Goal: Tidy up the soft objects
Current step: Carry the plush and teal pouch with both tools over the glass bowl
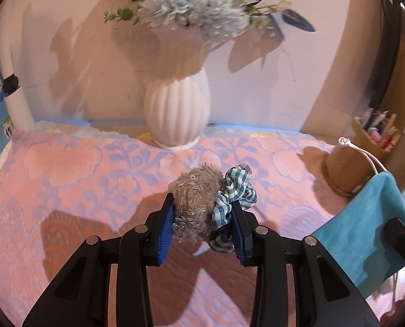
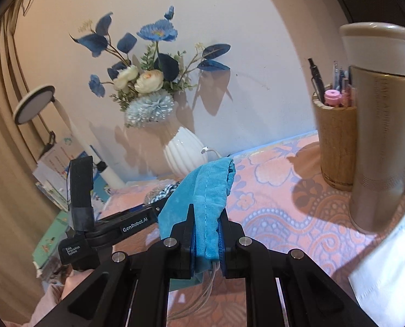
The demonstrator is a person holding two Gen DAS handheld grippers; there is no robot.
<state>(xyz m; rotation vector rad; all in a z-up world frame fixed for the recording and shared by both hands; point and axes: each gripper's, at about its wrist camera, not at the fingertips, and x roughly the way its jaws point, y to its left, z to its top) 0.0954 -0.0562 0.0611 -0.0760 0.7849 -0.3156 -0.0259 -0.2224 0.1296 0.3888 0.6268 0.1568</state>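
Fuzzy grey plush toy [image 1: 195, 204], checked cotton scrunchie [image 1: 233, 190]; matt teal suede-like pouch [image 2: 202, 201]; glossy ribbed ceramic vase [image 1: 177, 109]

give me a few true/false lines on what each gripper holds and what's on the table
1. The left gripper holds a fuzzy grey scrunchie and a blue checked scrunchie together. True.
2. The right gripper is open and empty. False: it is shut on a teal pouch.
3. The white vase holds flowers. True.
4. The vase lies on its side. False: it stands upright by the wall.
5. The pen holder is empty. False: pens stick out of it.
6. A tan bottle stands beside the pen holder. True.
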